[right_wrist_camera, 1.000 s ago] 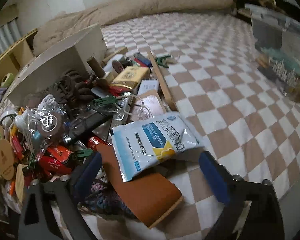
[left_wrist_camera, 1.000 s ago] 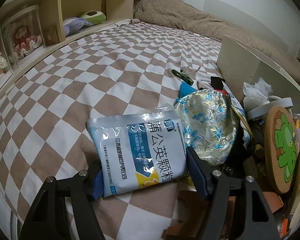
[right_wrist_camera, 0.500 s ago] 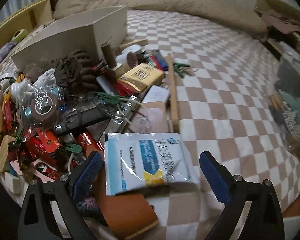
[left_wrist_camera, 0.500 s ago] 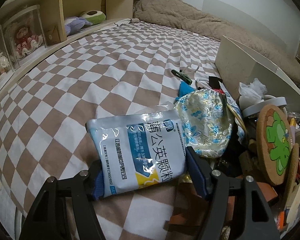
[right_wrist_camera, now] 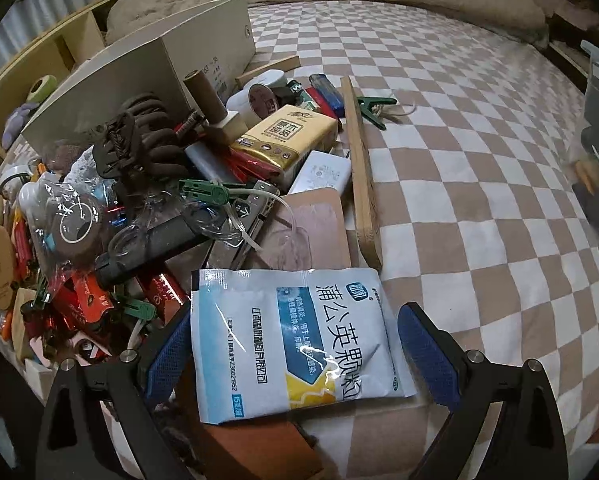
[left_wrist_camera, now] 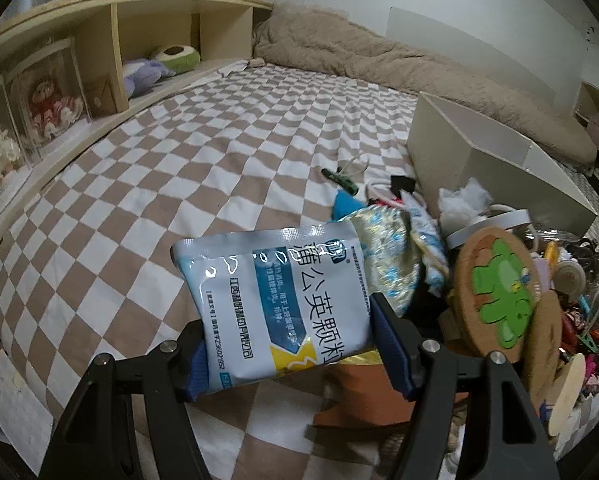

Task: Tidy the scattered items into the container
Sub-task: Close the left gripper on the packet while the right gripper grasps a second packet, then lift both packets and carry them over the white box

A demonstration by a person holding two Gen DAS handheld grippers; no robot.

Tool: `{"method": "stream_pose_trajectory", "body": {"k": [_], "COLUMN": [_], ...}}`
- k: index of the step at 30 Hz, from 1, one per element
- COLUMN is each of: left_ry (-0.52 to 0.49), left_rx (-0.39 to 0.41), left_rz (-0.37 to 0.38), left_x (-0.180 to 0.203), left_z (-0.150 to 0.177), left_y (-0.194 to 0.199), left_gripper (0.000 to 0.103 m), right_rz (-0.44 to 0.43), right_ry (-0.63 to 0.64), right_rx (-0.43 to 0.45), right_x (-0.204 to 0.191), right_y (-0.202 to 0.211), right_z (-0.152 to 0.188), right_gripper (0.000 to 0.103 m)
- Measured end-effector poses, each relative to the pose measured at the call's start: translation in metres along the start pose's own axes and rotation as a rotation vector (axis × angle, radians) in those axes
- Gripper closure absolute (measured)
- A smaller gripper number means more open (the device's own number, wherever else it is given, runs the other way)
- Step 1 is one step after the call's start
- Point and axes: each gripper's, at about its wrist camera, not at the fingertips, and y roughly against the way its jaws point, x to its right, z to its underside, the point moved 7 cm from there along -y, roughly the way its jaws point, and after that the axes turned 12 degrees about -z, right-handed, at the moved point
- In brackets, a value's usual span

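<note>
A white-and-blue medicine packet [left_wrist_camera: 283, 304] hangs above the checked bedsheet with my left gripper [left_wrist_camera: 289, 344] shut on its lower part, blue pads against both side edges. A second packet of the same kind [right_wrist_camera: 299, 340] lies flat on a brown leather piece [right_wrist_camera: 255, 452]. My right gripper [right_wrist_camera: 295, 332] stands open around it, and its right pad [right_wrist_camera: 427, 356] is clear of the packet. The cream box [left_wrist_camera: 479, 160] stands open-topped behind the heap of small items; in the right wrist view the cream box [right_wrist_camera: 139, 80] is at the upper left.
A dense heap beside the box holds cork coasters [left_wrist_camera: 495, 292], a floral pouch [left_wrist_camera: 387, 256], a yellow tissue pack [right_wrist_camera: 287, 136], a hair claw [right_wrist_camera: 139, 148], a wooden strip [right_wrist_camera: 363, 164], lighters and green clips. A shelf [left_wrist_camera: 99, 60] with plush toys runs along the bed's left side.
The left gripper has risen with its packet, which now hangs off the sheet. The right gripper has rolled and closed in over the second packet, which now lies between its fingers.
</note>
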Motion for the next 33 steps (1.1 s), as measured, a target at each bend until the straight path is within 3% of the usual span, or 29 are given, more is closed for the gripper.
{"method": "stream_pose_trajectory", "body": {"k": [3,6,10,24,33], "left_ry": [-0.007,-0.018,-0.032,-0.037,-0.033], "left_rx": [0.016,0.028,0.044,0.068,0.109], "left_rz": [0.01,0.02,0.028,0.059,0.105], "left_x": [0.004,0.009,0.014,0.024,0.039], "left_z": [-0.004,-0.007,-0.011,-0.015,-0.028], "left_y": [0.007,0.013,0.021,0.04,0.06], "left_gripper": [0.034,0.034,0.034,0.034,0.034], "right_rz": [-0.022,-0.028,-0.074,-0.07,-0.082], "right_ry": [0.001,0.001,-0.056,-0.072,-0.015], "right_rx": [0.013,0.025,0.048,0.162,0.239], "right_x": [-0.003,-0.004,-0.001,-0.008,-0.03], "right_y": [0.002,0.004,0.01,0.051,0.069], "right_z": [0.001,0.003,0.005,0.008,-0.032], "right_gripper": [0.022,0.027,0.029,0.033,0.033]}}
